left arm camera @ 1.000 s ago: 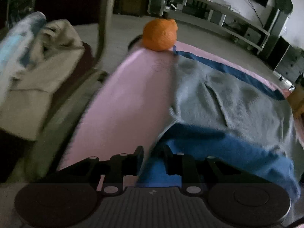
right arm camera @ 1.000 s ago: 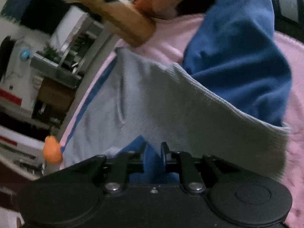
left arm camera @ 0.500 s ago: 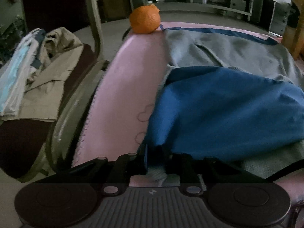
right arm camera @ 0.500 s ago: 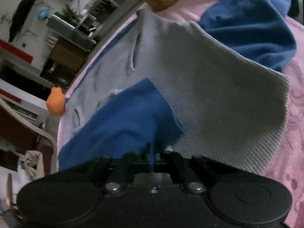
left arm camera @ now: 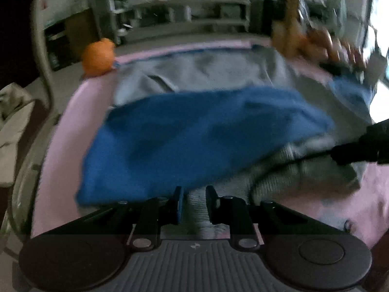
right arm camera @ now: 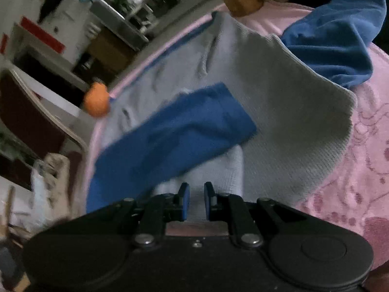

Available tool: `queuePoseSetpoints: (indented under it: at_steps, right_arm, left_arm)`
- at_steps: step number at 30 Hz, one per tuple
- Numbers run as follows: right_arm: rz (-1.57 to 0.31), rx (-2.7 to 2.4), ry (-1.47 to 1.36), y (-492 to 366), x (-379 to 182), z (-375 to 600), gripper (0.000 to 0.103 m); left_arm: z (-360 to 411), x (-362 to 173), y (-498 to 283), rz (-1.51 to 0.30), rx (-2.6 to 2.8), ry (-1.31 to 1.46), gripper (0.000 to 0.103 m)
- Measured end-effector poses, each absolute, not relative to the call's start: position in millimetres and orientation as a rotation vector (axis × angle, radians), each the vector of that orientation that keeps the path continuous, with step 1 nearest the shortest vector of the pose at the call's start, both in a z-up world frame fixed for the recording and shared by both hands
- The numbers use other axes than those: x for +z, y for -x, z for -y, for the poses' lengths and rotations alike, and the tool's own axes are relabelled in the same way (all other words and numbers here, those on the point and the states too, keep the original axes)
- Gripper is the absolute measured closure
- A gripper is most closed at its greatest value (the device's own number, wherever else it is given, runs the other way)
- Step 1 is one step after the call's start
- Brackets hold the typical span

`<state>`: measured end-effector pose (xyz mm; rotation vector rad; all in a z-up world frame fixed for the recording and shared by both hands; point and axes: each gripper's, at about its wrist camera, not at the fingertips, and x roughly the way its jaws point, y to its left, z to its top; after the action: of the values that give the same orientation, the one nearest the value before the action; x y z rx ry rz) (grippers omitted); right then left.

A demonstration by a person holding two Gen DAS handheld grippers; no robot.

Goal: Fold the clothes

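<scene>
Grey knit with blue sleeves: the sweater lies spread on a pink blanket. Left wrist view: the left gripper has its jaws parted with nothing between them, just short of the near grey hem. A blue sleeve lies folded across the body, long axis running left to right, directly beyond these jaws. An orange ball sits at the far left corner. Motion blur softens everything; the brown object far right cannot be identified.

Right wrist view: the right gripper also stands released, over pale grey fabric at the near edge. The second blue sleeve lies unfolded, far right, nearer this gripper than the left. Its cuff end is cut off.
</scene>
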<state>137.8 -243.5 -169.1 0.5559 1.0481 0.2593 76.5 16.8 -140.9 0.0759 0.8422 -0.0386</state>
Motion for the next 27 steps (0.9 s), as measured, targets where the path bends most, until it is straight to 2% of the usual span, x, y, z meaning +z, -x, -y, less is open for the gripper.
queuePoseSetpoints:
  at_steps: [3,7,8,10,13,18,27]
  right_arm:
    - [-1.079,0.226,-0.517,-138,-177,239,0.091]
    - [-1.017,0.258,-0.507,-132,-163,243,0.089]
    - [-0.989,0.267,-0.532,-132,-156,248,0.088]
    - [-0.919,0.279,-0.598,-132,-137,263,0.083]
    - [-0.79,0.271,-0.708,-137,-106,295,0.08]
    - [-0.605,0.179,-0.759,-151,-71,354,0.074]
    - [-0.562,-0.196,-0.684,-192,-82,479,0.074]
  left_arm:
    - [-9,-124,-80,-0.834,-0.047,-0.052,0.077]
    - [1,-101,-84,-0.824,-0.058,-0.019,0.076]
    - [3,-96,-86,-0.821,-0.06,-0.011,0.075]
    - [8,-84,-88,-0.816,-0.066,0.005,0.066]
    - [15,-67,-91,-0.808,-0.074,0.029,0.065]
    - [78,-39,-115,-0.748,-0.175,-0.011,0.063]
    - [185,-81,-175,-0.886,-0.365,-0.069,0.062]
